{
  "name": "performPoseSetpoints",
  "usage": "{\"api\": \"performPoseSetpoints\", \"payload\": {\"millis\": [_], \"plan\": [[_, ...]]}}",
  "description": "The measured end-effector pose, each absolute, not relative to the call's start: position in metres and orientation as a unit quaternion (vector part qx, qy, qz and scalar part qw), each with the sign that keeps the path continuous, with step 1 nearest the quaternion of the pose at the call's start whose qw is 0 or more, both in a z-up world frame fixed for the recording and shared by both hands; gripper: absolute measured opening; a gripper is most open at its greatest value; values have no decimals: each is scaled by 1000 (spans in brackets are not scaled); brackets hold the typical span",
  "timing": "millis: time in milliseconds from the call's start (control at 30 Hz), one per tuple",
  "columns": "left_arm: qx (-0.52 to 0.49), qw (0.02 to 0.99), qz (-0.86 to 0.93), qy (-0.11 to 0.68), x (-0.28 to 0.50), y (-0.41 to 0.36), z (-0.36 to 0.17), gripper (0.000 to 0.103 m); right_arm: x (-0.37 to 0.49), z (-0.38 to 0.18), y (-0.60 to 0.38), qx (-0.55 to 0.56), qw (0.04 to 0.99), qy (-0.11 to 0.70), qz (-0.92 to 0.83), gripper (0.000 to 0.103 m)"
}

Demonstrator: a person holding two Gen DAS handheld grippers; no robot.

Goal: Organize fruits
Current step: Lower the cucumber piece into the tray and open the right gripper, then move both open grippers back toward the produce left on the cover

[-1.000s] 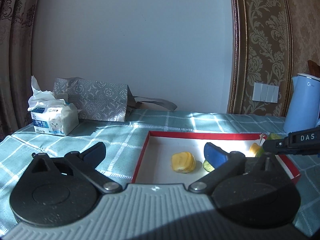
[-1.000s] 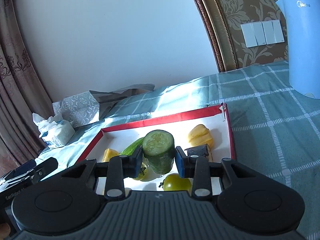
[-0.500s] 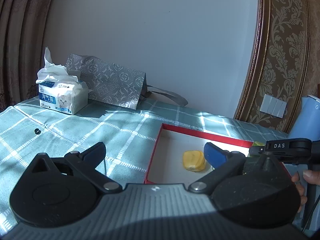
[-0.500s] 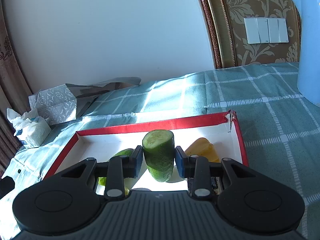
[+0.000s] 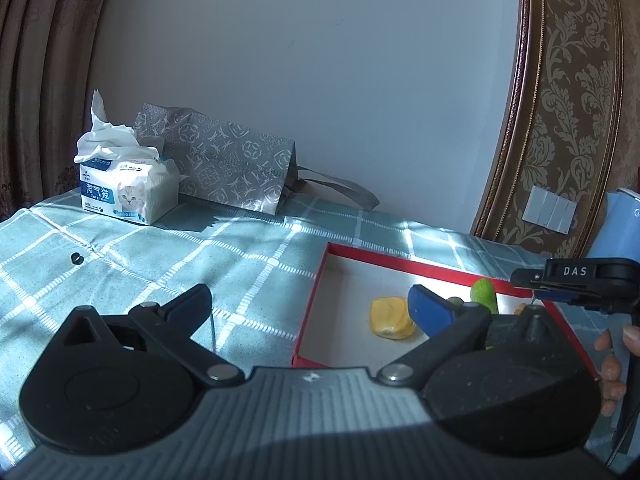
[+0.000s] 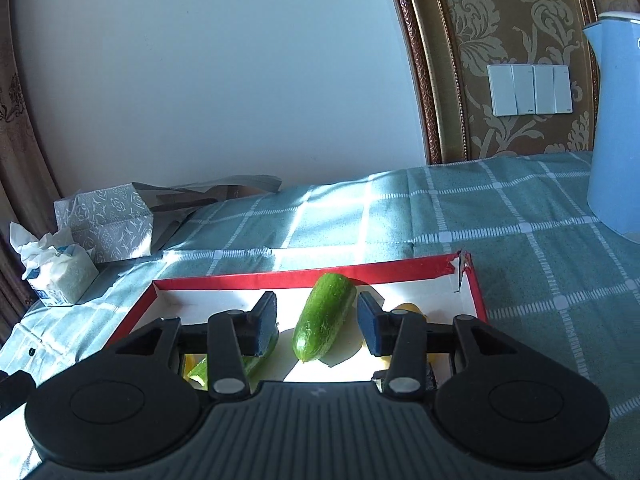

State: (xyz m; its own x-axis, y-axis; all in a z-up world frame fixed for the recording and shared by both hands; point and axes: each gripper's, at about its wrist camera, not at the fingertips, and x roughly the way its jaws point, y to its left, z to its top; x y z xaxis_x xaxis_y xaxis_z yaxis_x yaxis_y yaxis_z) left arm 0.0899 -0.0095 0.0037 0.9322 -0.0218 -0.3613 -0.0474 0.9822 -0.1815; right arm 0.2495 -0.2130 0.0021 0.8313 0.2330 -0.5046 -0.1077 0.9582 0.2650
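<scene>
The worktop (image 6: 520, 216), under a green checked cloth, carries a red-edged tray (image 6: 280, 278) that already holds several pieces: a yellow fruit (image 5: 390, 318) and green ones. The cucumber (image 6: 324, 316) now lies inside the tray, tilted, between the pads of the right claw (image 6: 316, 322), whose jaws have just been opening and no longer touch it. The left claw (image 5: 308, 308) stands wide open and empty beside the tray. I judge the sorting nearly finished.
</scene>
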Motion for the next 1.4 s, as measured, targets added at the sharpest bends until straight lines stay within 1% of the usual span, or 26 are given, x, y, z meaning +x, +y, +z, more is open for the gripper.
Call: {"api": "performPoseSetpoints", "payload": {"millis": [100,267,367,433,567,833,1000,1333,1400], "plan": [[-92,979,5,182,89,-10,4,103,216,18,-223,107,957,251,97,43],[-89,979,-11,185,88,-13,4,103,155,33,-243,108,964,221,100,48],[-90,978,-39,187,89,-18,3,103,118,33,-248,117,965,210,101,48],[-76,975,-56,201,88,-25,2,103,95,31,-245,104,968,205,98,49],[-51,968,-103,224,73,-39,-1,103,60,22,-239,70,972,204,98,54],[23,957,-151,245,58,-78,-12,103,41,4,-243,87,965,225,102,55],[37,952,-137,270,65,-94,-17,103,34,3,-240,76,967,219,107,55],[50,948,-106,295,79,-108,-24,103,30,-1,-247,81,965,222,109,55],[56,947,-105,299,81,-111,-26,99,29,-2,-249,82,966,222,107,55]]}}
